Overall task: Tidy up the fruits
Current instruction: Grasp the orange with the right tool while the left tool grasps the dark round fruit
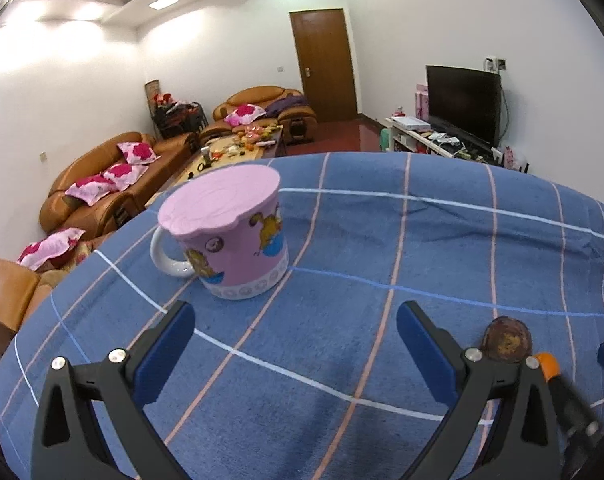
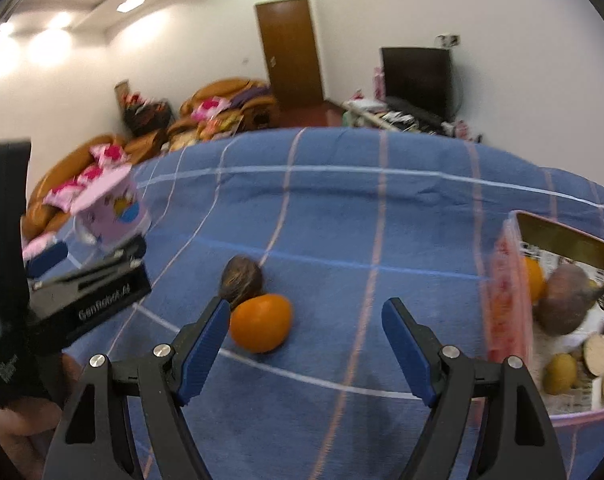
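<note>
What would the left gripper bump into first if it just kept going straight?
Probably the pink mug, slightly left of the open left gripper line. Only blue tablecloth lies between; depth is hard to judge.

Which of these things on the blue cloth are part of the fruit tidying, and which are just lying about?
Part of the job:
- orange
- dark brown fruit touching it
- pink box already holding fruit
- right tool, open
- left tool, open

Just lying about:
- pink lidded mug
- checked blue cloth
- sofas, television
</note>
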